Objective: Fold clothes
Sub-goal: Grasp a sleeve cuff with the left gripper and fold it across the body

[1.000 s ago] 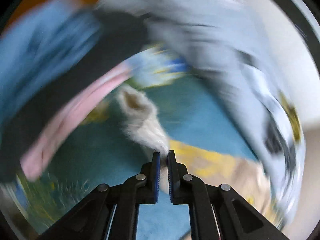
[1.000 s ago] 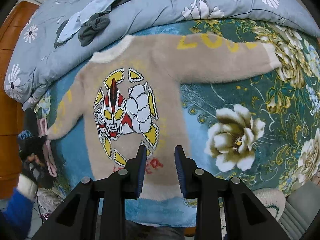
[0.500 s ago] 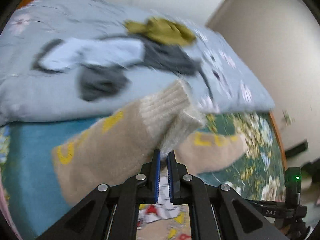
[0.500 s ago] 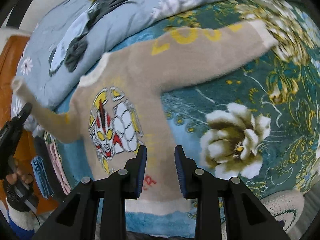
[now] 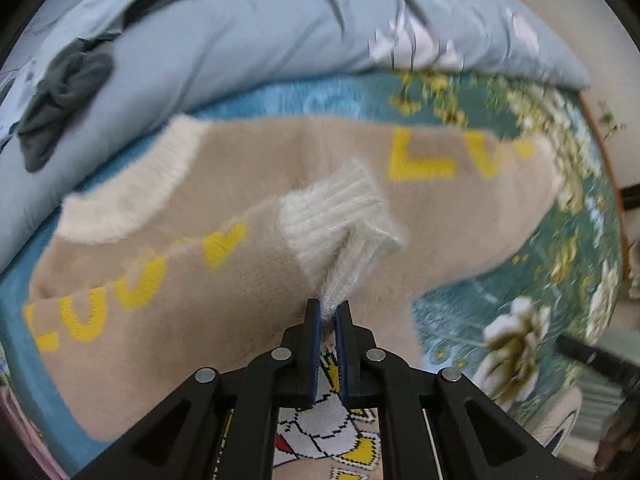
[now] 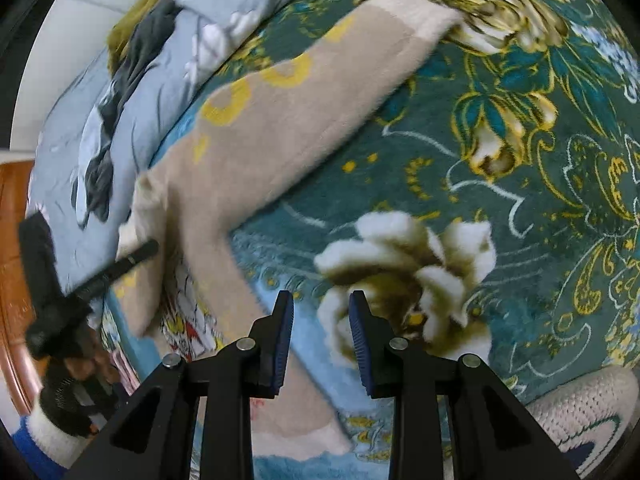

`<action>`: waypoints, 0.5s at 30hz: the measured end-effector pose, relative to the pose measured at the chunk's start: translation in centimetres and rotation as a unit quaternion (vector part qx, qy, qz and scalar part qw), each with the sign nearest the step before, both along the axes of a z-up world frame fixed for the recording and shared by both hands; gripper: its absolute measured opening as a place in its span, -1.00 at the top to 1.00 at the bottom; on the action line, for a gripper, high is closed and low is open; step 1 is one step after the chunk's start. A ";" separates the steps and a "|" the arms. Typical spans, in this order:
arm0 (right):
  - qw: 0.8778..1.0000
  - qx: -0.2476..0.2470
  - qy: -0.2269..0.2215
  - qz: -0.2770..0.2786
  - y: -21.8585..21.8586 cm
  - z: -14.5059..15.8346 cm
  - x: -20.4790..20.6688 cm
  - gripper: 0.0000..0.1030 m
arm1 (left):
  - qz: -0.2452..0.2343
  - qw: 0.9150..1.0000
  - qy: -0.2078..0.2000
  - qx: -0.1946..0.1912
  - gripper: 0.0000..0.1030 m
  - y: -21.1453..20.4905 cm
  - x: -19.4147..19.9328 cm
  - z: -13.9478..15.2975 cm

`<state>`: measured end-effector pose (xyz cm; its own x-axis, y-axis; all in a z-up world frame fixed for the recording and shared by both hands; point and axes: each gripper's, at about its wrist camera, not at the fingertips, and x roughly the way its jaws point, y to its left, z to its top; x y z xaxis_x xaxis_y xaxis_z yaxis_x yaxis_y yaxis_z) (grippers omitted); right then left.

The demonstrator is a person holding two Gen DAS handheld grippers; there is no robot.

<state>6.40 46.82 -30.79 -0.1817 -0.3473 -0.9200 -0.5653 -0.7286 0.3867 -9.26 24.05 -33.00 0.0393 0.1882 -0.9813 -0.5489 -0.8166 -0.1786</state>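
Note:
A beige fuzzy sweater (image 5: 248,184) with yellow letters and a cartoon print lies on the floral bedspread (image 6: 520,184). My left gripper (image 5: 328,310) is shut on the white ribbed cuff (image 5: 340,212) of the left sleeve and holds it over the sweater's chest. The left gripper also shows in the right wrist view (image 6: 132,254), at the cuff. My right gripper (image 6: 320,308) is open and empty, above the bedspread beside the sweater's right edge. The other sleeve (image 6: 312,92) lies stretched out flat.
A light blue quilt (image 5: 248,32) lies along the far side with dark grey clothes (image 5: 60,92) and an olive garment (image 6: 148,12) on it. A wooden bed frame (image 6: 12,280) runs at the left. A white knitted item (image 6: 580,412) lies at the near right.
My left gripper has carried the left sleeve cuff up and across onto the sweater's body. My right gripper has shifted right toward the other sleeve, still open.

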 end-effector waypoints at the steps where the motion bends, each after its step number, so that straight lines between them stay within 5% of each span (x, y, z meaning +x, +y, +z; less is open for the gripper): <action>1: 1.000 -0.003 0.004 -0.008 0.4 -0.2 -0.2 0.43 | -0.007 1.000 -0.002 -0.007 0.82 0.3 0.2 -0.3; 7: 0.998 -0.013 0.025 -0.061 4.1 -1.4 -2.1 0.42 | -0.015 0.999 -0.010 0.051 0.71 0.1 1.1 2.3; 10: 0.993 -0.017 0.042 -0.109 6.7 -1.7 -3.1 0.40 | 0.078 0.995 -0.008 0.060 0.66 -1.9 -0.6 2.4; 13: 0.988 -0.020 0.055 -0.146 8.8 -2.1 -4.2 0.32 | 0.194 0.979 -0.028 0.063 0.66 -4.2 -2.5 1.2; 15: 0.984 -0.021 0.063 -0.166 10.2 -2.3 -5.0 0.31 | 0.208 0.976 -0.042 0.043 0.66 -4.0 -2.8 0.0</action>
